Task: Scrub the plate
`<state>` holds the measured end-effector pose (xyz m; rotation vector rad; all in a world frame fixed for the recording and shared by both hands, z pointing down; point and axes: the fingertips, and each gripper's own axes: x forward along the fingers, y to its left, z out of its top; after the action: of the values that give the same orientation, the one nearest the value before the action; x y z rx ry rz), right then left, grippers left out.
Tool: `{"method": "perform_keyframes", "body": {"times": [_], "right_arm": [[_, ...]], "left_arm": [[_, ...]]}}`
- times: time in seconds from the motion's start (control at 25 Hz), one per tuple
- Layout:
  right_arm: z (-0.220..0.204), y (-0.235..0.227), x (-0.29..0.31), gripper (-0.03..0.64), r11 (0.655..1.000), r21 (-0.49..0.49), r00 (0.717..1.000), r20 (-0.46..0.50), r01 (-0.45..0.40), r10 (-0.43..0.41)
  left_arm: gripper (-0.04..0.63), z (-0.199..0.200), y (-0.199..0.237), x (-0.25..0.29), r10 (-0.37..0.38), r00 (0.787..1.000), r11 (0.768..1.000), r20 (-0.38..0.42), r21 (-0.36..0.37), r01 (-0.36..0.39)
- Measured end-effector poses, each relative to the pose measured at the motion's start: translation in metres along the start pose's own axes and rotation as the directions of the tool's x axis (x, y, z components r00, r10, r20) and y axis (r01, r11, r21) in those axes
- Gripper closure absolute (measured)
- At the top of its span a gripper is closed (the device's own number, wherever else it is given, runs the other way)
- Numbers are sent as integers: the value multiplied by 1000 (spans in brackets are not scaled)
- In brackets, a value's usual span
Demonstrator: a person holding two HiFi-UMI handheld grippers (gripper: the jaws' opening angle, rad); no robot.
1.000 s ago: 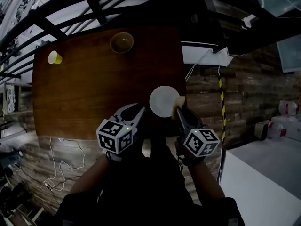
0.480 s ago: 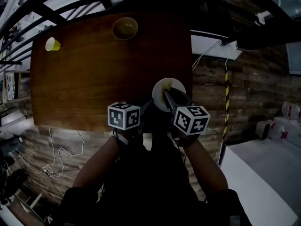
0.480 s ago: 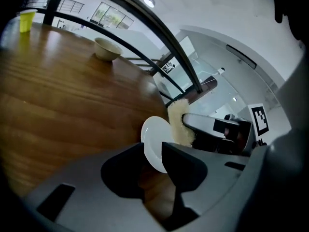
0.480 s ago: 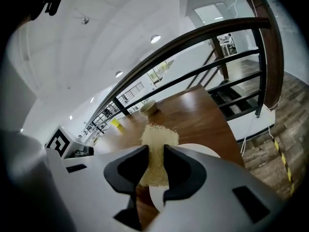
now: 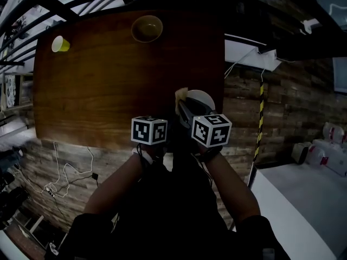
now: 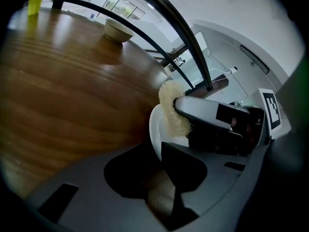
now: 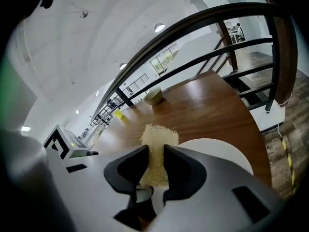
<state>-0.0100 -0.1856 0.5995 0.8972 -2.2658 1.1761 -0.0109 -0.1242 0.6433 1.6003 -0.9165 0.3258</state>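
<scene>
Your left tool (image 6: 157, 149) is clamped on the near rim of the white plate (image 5: 203, 97), which sits at about 4 o'clock on the wooden surface (image 5: 108, 91), close to its right edge. Your right tool (image 7: 155, 154) is closed on a pale, fibrous scrub pad (image 7: 158, 139), and the pad lies against the plate at its 9 o'clock side. The two tools are close together, side by side. A tan bowl (image 5: 147, 28) stands at 12 o'clock on the surface and a yellow cup (image 5: 60, 44) at 10 o'clock.
</scene>
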Motion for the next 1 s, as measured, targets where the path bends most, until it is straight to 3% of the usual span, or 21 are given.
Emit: {"method": "perform_keyframes", "body": {"times": [0.2,0.48,1.0], "right_arm": [[-3,-13,-3,508,1000,12,1000,0,22,-22],[3,-37,-20,508,997,44,997,37,70,-72],[1,-88,-72,508,979,114,980,87,166,-177]], "left_arm": [[516,2,5,0,51,999,999,3,-20,-51],[522,7,3,2,40,999,996,34,-76,-38],[522,7,-2,5,51,998,996,40,-77,-48]]}}
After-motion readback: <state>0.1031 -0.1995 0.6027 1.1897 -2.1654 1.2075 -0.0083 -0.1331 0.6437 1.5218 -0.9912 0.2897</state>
